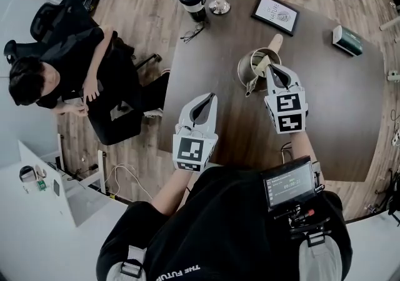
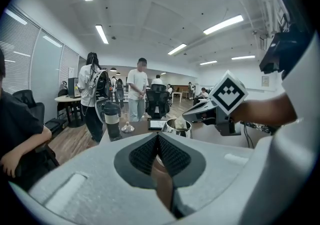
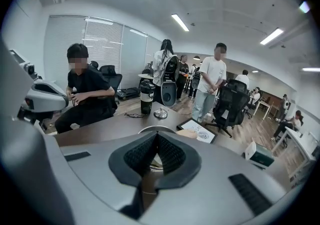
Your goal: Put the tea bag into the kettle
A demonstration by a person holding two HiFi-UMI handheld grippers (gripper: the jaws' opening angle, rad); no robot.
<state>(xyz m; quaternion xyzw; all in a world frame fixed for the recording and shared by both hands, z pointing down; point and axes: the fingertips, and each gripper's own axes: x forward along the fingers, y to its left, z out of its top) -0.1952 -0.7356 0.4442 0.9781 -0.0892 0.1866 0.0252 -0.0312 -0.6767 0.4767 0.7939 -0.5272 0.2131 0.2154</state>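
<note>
Hovering over kettle point(image 1: 244, 73), right gripper point(image 1: 269, 69) pinched tea bag point(image 2: 180, 123); left gripper point(image 1: 210, 96), pressed together and empty, hung near kettle. Risk: off-centre release, bag snagging kettle's rim.

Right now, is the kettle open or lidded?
Open: in the head view the kettle shows a bare round mouth, no lid, and the right claw holds the tea bag over it.

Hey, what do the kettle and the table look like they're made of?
Kettle: probably polished steel, its wall shiny and reflective; handle looks like pale wood. Table: dark brown wood or veneer, faint grain, matte.
</note>
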